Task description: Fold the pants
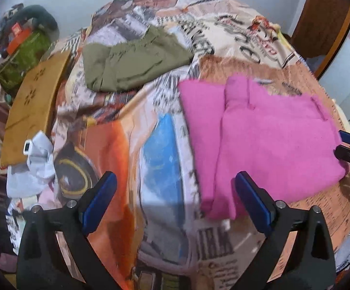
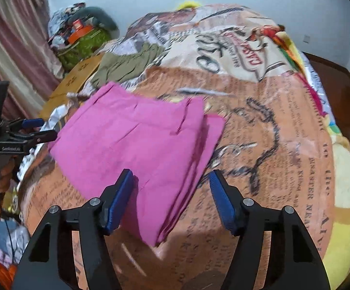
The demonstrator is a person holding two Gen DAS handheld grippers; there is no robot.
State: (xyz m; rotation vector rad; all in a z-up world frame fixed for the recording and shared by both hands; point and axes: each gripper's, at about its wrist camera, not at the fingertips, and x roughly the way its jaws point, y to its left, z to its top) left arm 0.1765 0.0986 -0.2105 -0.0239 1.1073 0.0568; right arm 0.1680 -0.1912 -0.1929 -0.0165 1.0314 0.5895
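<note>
My left gripper stands spread wide over bare blanket, nothing between the jaws. My right gripper is half spread, straddling the near corner of the pink pants; pads look clear of the cloth. The pants lie folded flat on the printed blanket, an olive garment well beyond them. Judgement: the fold looks nearly done; for any last fold I'd pinch all layers at the corner, lift low, keep edges aligned. Both grippers pitch steeply down.
</note>
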